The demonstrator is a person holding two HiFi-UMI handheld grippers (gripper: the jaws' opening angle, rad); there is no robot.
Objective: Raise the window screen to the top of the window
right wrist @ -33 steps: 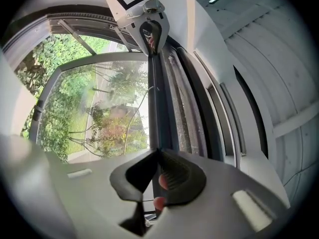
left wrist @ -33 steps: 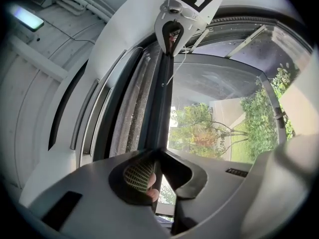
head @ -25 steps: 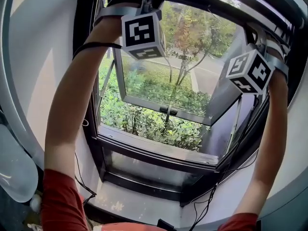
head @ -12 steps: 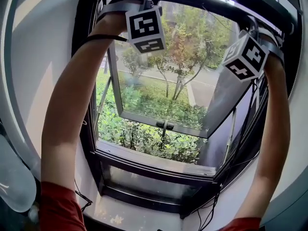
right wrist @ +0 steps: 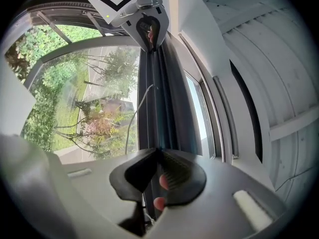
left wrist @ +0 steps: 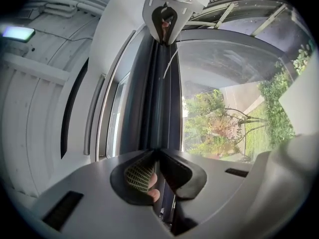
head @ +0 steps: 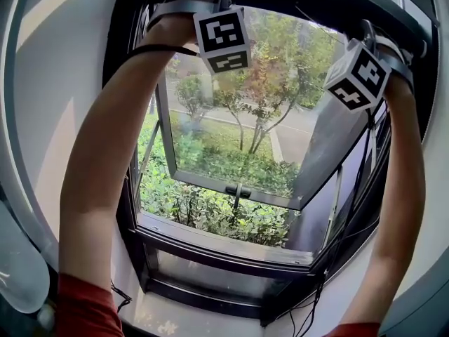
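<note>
The window screen's dark bottom bar (head: 302, 5) lies across the very top of the window. Both of my arms reach up to it. Only the marker cubes of the left gripper (head: 223, 39) and right gripper (head: 358, 76) show in the head view; the fingertips are hidden against the dark frame. In the left gripper view my left gripper (left wrist: 158, 152) is shut on the bar (left wrist: 160, 93), which runs away to the right gripper (left wrist: 167, 15). In the right gripper view my right gripper (right wrist: 157, 152) pinches the same bar (right wrist: 158, 98), and the left gripper (right wrist: 149, 31) holds its far end.
Beyond the frame, a glass casement pane (head: 231, 118) stands swung outward with a handle (head: 237, 189) on its lower rail. The dark sill (head: 224, 241) lies below, and cables (head: 330, 258) hang at the right jamb. A thin cord (left wrist: 169, 66) hangs beside the bar.
Both arms have gone up with the bar in their grip. The bar has risen from a little below the window's top to right up against it.
</note>
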